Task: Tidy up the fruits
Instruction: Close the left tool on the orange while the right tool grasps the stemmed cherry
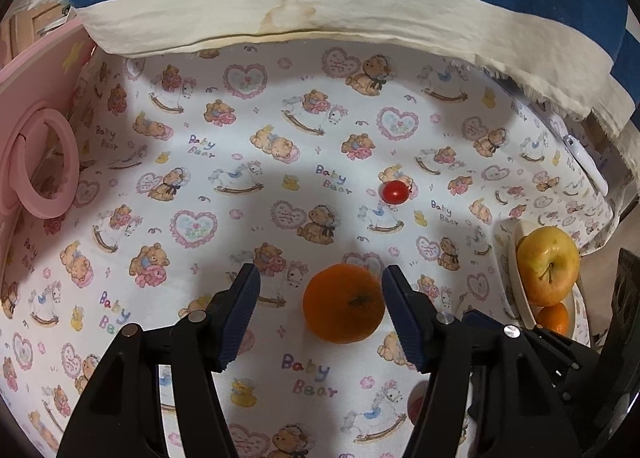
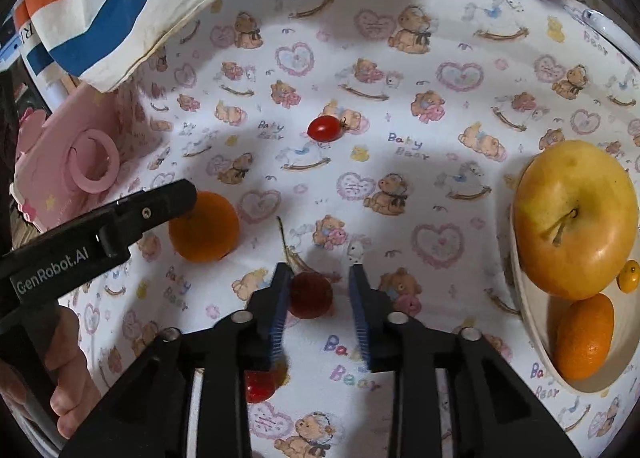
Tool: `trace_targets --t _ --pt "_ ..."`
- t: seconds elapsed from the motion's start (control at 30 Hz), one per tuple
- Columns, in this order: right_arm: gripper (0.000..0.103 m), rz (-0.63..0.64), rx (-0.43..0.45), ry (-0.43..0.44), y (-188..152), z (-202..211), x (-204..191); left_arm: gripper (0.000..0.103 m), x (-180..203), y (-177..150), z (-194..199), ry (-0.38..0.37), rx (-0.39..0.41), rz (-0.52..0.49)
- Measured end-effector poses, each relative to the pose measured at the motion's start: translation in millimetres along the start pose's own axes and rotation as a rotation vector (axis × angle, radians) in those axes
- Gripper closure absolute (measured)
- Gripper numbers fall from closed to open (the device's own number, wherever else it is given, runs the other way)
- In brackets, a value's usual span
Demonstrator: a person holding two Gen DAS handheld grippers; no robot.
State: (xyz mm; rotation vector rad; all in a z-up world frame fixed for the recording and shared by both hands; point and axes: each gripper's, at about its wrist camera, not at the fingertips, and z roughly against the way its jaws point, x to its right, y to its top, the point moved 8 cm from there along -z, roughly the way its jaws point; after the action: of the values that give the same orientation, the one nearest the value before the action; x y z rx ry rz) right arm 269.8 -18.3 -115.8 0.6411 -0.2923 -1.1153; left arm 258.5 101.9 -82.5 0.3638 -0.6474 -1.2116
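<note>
Both grippers are hovering over the bear-print cloth [image 1: 248,217], each lined up on its own fruit.

Left gripper [image 1: 320,306] — jaws are standing spread, nothing pinched. The loose orange [image 1: 344,304] is sitting on the cloth between the 2 fingers but off-centre: hard against the right-hand finger in the left wrist view, with a clear gap to the other one. I cannot tell whether that finger is touching it.

Right gripper [image 2: 318,298] — jaws are standing narrowly apart around a dark red cherry [image 2: 311,295]. The cherry is lying just beside the left-hand pad, apart from the other pad, so it is not gripped. Its stem [image 2: 285,242] is running up and away from the fingertips.

The bowl [image 2: 532,322] is sitting at the right edge of the cloth, already holding a yellow apple [image 2: 576,217] and a small orange [image 2: 584,338]. A cherry tomato [image 2: 325,128] is lying loose, well beyond both tools.

Judgement: the bowl lies to the right of both fruits, nearer the right gripper, so the cherry looks the shorter carry. Each tool probably needs centring on its fruit before closing.
</note>
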Motion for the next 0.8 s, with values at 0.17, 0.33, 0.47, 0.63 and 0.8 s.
trace_targets --t 0.17,0.33,0.47,0.63,0.8 --pt "0.069 0.034 -0.030 -0.019 -5 -9 -8 0.041 -1 0 0 -0.004 -0.003 -0.001" --pt "0.076 0.028 -0.040 -0.021 -7 -8 -8 0.041 2 -3 -1 -0.004 -0.009 -0.012" --pt "0.076 0.011 -0.010 -0.050 -2 3 -2 0.041 8 -4 -1 -0.019 -0.014 -0.038" --pt "0.076 -0.039 0.079 -0.070 12 38 15 0.041 22 -10 -7 -0.024 -0.034 -0.102" --pt "0.076 -0.095 0.117 -0.072 21 54 32 0.041 29 -20 -19 0.037 -0.059 -0.171"
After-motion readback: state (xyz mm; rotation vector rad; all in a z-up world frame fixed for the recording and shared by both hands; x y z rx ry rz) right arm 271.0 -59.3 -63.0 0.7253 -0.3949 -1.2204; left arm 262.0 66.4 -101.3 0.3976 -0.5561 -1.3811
